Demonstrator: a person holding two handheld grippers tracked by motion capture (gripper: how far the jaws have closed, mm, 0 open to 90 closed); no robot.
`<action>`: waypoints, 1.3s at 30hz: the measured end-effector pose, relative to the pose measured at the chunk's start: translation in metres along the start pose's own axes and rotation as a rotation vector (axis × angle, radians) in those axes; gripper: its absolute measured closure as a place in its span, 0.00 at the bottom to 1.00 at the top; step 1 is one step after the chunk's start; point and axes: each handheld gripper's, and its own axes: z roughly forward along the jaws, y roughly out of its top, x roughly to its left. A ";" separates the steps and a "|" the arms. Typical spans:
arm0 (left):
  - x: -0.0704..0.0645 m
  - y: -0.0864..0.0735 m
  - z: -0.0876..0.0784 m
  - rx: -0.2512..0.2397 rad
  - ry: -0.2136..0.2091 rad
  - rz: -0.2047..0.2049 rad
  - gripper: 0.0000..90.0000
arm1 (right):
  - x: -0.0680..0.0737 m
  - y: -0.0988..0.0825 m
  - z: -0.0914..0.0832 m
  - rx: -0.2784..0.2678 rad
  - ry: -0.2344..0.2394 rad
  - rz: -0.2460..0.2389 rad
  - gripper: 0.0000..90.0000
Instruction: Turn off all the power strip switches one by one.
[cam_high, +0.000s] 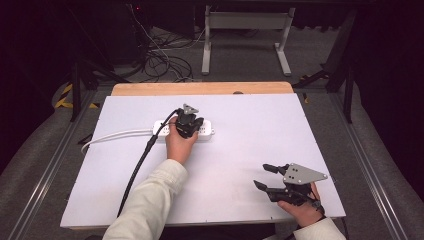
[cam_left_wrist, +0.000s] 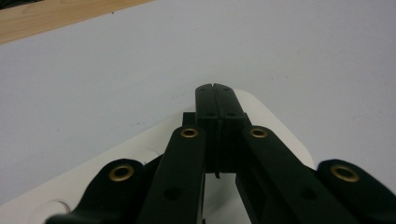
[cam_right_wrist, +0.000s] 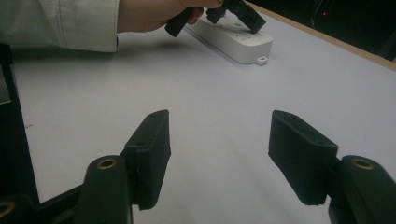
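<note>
A white power strip (cam_high: 206, 129) lies across the middle of the white table top (cam_high: 240, 150), its white cord (cam_high: 115, 136) running off to the left. My left gripper (cam_high: 188, 124) stands on top of the strip and points down at it. In the left gripper view its jaws (cam_left_wrist: 215, 89) are pressed together over the strip's rounded end (cam_left_wrist: 275, 128), with nothing seen between them. My right gripper (cam_high: 265, 176) hovers low at the front right, open and empty. In the right gripper view its pads (cam_right_wrist: 156, 140) stand wide apart, facing the strip (cam_right_wrist: 233, 41) and the left gripper (cam_right_wrist: 236, 10).
The left gripper's black cable (cam_high: 141, 161) trails over the table toward the front left. A wooden strip (cam_high: 200, 88) edges the table's far side. Beyond it stand white desk legs (cam_high: 206, 50) and loose cables (cam_high: 165, 62) on the floor.
</note>
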 end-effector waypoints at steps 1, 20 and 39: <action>0.000 0.000 0.000 0.000 -0.002 -0.005 1.00 | 0.000 0.000 0.000 0.001 0.000 -0.004 0.44; -0.011 -0.003 0.001 -0.018 0.052 0.085 1.00 | 0.000 0.000 0.001 0.007 0.003 -0.004 0.44; -0.011 -0.003 0.002 -0.007 0.062 0.085 1.00 | 0.001 0.000 0.002 0.015 0.006 -0.007 0.44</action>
